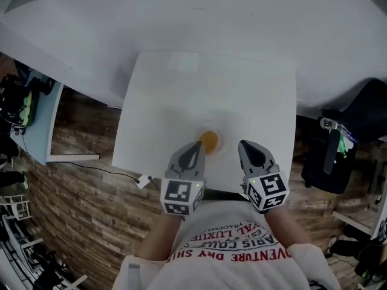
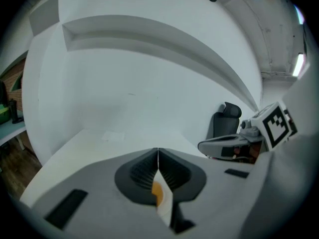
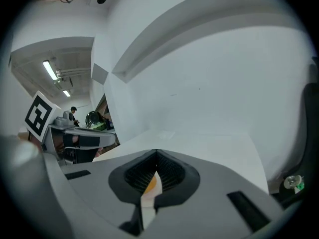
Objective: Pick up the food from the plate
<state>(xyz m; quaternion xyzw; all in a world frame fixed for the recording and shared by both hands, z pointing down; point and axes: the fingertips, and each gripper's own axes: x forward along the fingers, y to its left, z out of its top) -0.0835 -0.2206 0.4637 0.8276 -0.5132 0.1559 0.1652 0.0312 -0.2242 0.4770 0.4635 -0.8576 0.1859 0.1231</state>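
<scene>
Both hand-held grippers are shut, jaws tip to tip and holding nothing: the left hand-held gripper (image 1: 198, 145) sits just left of the orange food (image 1: 208, 141), the right hand-held gripper (image 1: 243, 145) a little apart on its right. The food lies on the plate (image 1: 221, 149) at the near edge of the bench (image 1: 205, 89). With the jaws closed, a push forward would likely shove the food, or skid it off the plate, rather than take it; they need to part first. The white plate is nearly lost against the white bench, so its rim is hard to trace. What kind of food it is cannot be told. Each gripper view shows only an orange sliver below its jaws.
</scene>
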